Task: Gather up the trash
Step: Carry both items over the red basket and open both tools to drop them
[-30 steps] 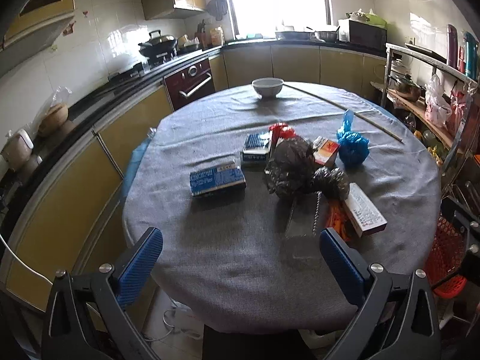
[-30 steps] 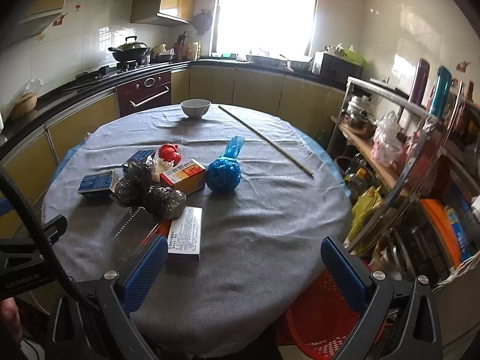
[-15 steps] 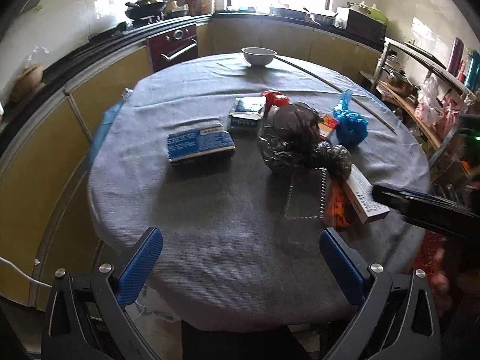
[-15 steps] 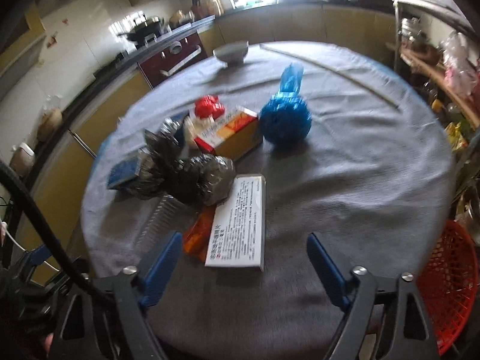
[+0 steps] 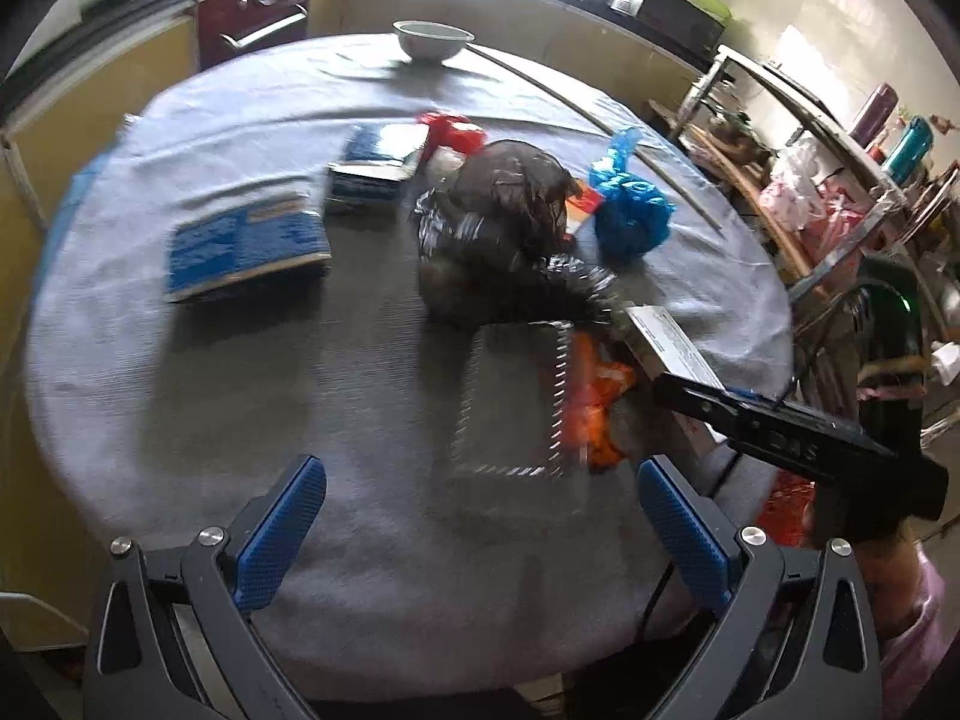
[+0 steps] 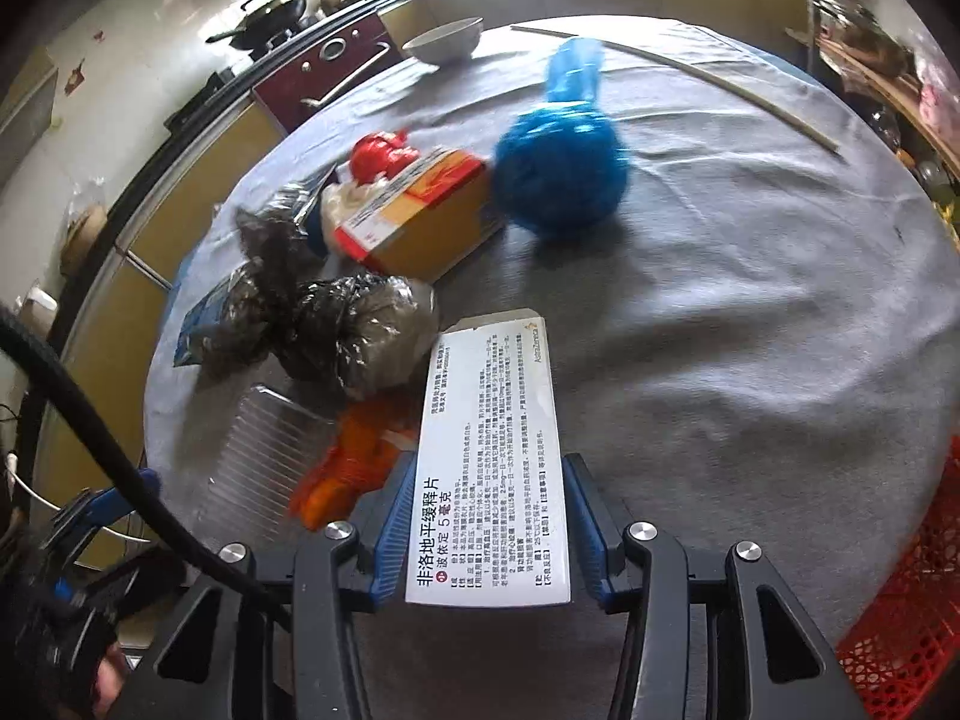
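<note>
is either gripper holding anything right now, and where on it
The right gripper clamps the white medicine box by its near end, across its long sides. The left gripper holds nothing.

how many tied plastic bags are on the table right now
3: a blue bag toward the far side, and two dark bags, one beside the white box, one behind it. Others may be hidden.

round table (image 5: pixel 180 420) under a grey cloth, kitchen setting. white bowl (image 5: pixel 433 41) at the far edge of the table; long thin stick (image 6: pixel 690 69) lying on the cloth to the right of the bowl. red mesh basket (image 6: pixel 912 618) beside the table at near right. dark red oven door (image 5: pixel 255 6) in the yellow cabinets along the far left wall; black wok (image 6: pixel 273 12) on the stove above. metal rack (image 5: pixel 840 138) at right, crowded with bottles and bags.
</note>
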`<state>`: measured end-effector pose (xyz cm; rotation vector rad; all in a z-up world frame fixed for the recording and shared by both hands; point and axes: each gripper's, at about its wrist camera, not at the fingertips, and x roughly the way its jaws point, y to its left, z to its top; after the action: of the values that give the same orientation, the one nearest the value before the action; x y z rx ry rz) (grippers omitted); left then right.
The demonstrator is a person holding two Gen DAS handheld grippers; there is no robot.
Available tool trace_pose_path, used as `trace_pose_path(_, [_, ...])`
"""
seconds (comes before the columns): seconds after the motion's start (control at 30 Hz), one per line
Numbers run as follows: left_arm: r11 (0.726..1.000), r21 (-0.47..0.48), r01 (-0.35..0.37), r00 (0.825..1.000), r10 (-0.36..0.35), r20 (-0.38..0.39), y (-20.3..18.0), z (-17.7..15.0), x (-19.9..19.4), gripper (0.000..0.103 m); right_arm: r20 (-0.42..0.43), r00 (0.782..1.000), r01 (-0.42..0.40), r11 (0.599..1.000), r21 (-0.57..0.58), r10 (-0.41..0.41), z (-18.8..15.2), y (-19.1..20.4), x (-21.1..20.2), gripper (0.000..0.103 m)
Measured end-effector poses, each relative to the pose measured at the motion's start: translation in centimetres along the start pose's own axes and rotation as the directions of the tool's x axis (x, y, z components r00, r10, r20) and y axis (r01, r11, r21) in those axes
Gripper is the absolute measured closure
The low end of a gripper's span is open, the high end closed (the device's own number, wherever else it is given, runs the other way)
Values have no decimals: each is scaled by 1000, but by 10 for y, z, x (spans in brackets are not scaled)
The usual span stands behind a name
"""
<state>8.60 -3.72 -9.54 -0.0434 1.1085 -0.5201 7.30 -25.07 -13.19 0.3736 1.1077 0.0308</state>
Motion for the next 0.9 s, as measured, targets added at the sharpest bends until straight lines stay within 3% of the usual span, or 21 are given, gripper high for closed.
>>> trace_pose_path(0.1, [999,7,33,999,-33,-36,-8,8,16,9,25,999,-32,999,33,31,-3,-19,-13,53])
trace_pose_path(0.27, [997,-27,78,989,-81,-122,-8,9,40,52,64,994,-87,995,53,83,-15,-39,-32,53])
trace_pose_path(0.5, [998,-4,58,997,-58,-55,-16,4,23,56,155,978,-156,984,82,142,-41,-67,-60,53])
trace_pose_path(0.67, [992,119,48,998,-53,33,-50,7,-7,56,250,955,-192,975,116,158,-53,-98,-85,53])
trace_pose_path(0.8, [965,247,87,995,-97,28,-97,14,-7,56,310,942,-186,967,175,125,-68,-131,-105,53])
trace_pose_path(0.9, [934,335,121,993,-119,-25,-141,13,13,56,334,939,-173,954,245,84,-84,-162,-117,53])
